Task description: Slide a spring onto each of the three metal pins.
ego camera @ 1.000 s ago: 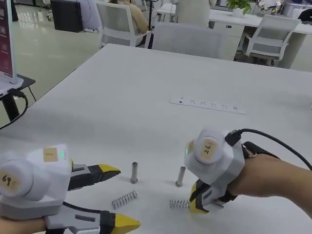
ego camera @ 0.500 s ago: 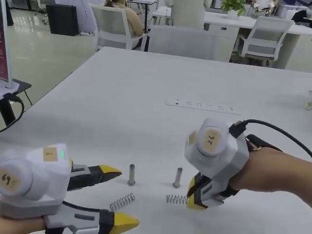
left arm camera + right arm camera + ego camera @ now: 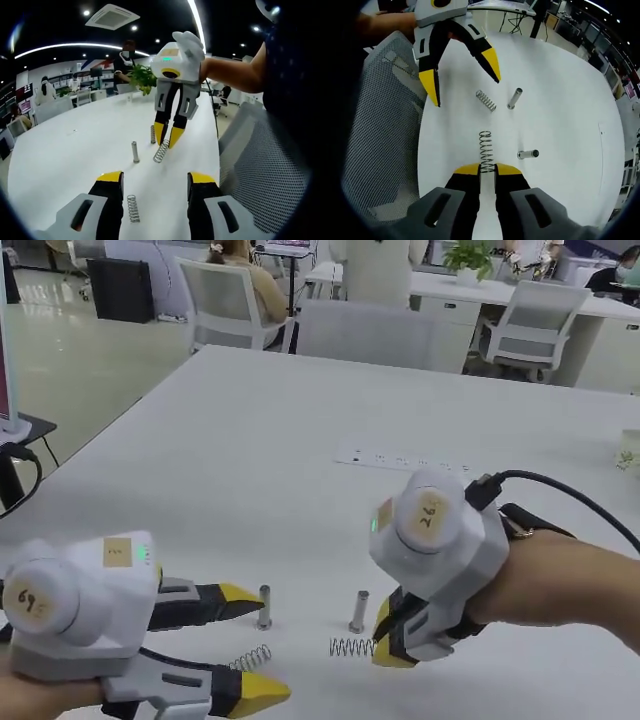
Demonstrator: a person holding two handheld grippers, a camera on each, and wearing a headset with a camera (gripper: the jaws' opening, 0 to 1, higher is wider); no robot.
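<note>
I see bright, even office light from long white ceiling strip lights. The plain white table takes it evenly, with soft, faint shadows. The thin coiled steel spring reads crisp; both gripper views bend at their edges.

Two short upright silver metal pins, two coiled grey wire springs, near the white desk's front edge.

On the table we find the left pin beside the right pin. Before them the loose spring lies between the jaws of the left gripper, the held spring in those of the right gripper. A power strip lies behind.
</note>
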